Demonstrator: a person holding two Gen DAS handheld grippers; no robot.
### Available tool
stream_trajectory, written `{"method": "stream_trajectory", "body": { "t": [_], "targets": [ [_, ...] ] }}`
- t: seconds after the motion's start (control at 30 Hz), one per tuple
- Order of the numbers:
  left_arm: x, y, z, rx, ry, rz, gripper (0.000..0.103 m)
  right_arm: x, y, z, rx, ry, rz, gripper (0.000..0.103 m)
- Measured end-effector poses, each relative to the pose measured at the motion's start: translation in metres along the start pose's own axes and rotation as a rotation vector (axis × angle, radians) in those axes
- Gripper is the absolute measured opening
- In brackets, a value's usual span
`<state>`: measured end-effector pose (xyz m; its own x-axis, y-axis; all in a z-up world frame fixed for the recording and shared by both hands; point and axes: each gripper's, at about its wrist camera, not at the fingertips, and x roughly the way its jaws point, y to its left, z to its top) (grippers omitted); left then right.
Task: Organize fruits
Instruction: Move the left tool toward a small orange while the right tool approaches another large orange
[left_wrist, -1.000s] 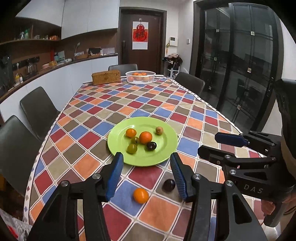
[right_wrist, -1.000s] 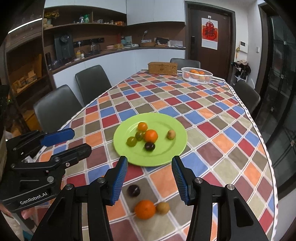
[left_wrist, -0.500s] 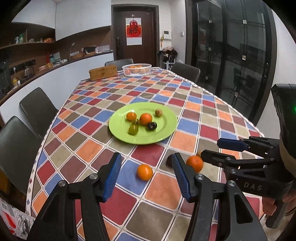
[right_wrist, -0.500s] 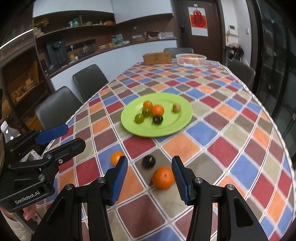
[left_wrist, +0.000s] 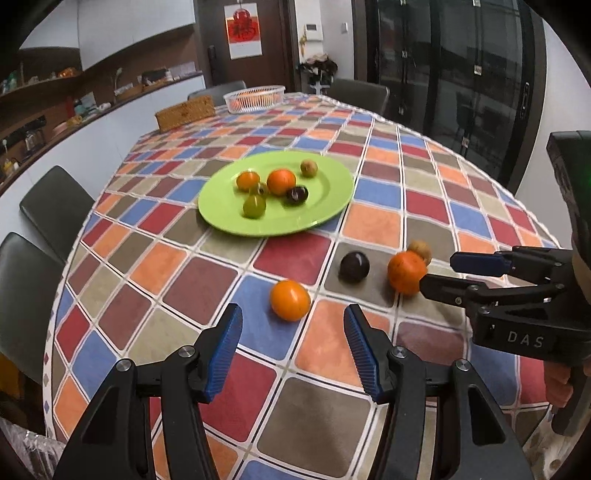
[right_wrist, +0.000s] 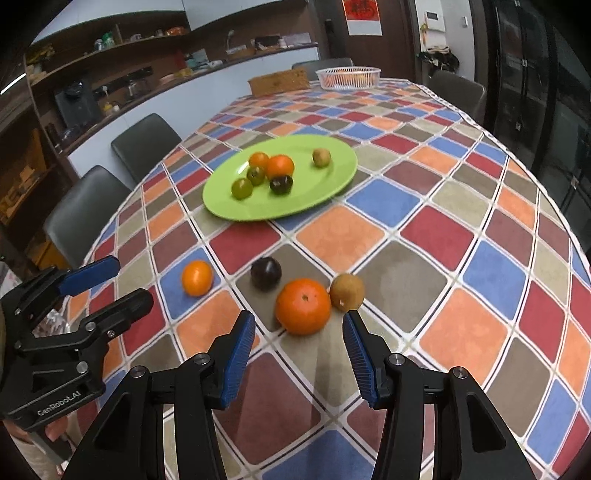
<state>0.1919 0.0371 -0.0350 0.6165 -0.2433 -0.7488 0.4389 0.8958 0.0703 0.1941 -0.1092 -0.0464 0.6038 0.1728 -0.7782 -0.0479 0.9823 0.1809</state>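
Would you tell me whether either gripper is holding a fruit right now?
Neither: the left gripper and right gripper are both open and empty above the table.

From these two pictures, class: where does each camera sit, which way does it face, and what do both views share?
Left wrist: sits behind the open left gripper, facing down the table at the small orange; the right gripper shows at the right edge.
Right wrist: sits behind the open right gripper, facing the large orange; the left gripper shows at the left edge.
Shared: the green plate, dark plum, white basket.
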Motion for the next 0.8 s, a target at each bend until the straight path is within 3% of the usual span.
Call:
{"method": "stream_trajectory", "body": {
  "t": [0.8],
  "targets": [
    [0.062, 0.009, 0.009, -0.045, 0.097, -0.036, 0.056, 0.035, -0.005, 0.006, 0.04, 0.06, 0.013, 0.05]
  ]
}}
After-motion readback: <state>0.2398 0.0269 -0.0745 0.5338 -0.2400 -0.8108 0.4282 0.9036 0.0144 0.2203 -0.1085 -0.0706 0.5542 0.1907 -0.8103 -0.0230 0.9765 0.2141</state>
